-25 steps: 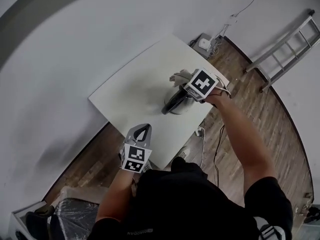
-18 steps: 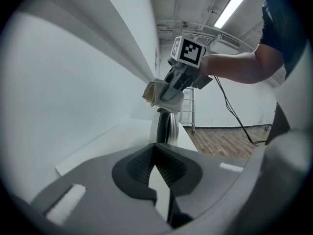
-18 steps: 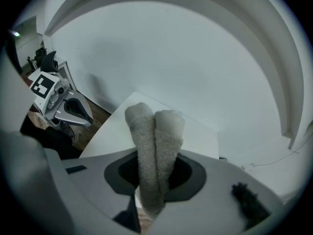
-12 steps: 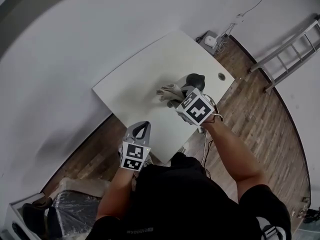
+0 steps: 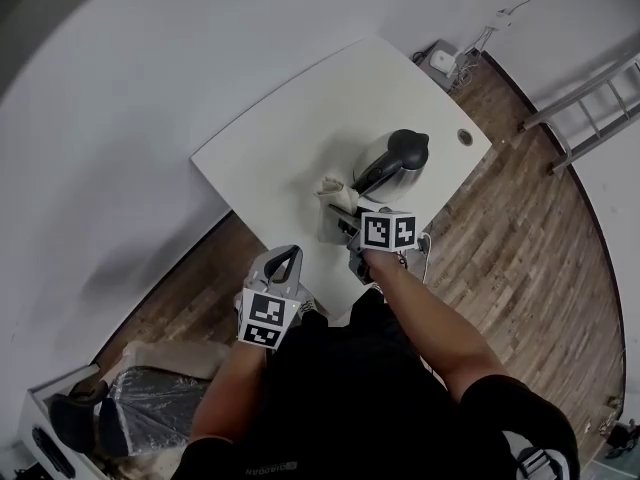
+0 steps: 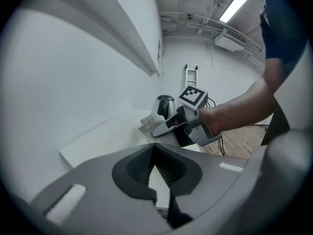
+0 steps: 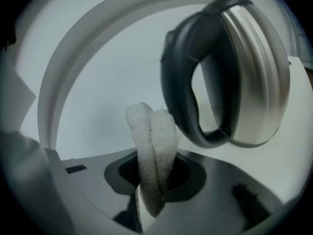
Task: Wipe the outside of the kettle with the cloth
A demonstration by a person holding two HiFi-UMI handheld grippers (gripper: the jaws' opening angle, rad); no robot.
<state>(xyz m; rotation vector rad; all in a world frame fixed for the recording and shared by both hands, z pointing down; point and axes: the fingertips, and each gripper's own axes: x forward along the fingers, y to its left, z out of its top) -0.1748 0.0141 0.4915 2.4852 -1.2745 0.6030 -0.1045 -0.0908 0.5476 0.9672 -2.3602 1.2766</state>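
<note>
Kettle (image 5: 392,163) stands on the white surface (image 5: 300,138), toward its near right edge, dark handle turned to the right tongs (image 5: 345,210). These are clamped on a folded pale cloth (image 7: 151,141) just beside the handle. Left tongs (image 6: 156,173) hover off the surface's near edge, closed together, empty.

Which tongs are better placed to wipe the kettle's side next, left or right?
Right. The right tongs clamp the cloth and sit close to the kettle, facing its handle side. The left tongs are shut on nothing, back by the table edge, farther from the kettle.
</note>
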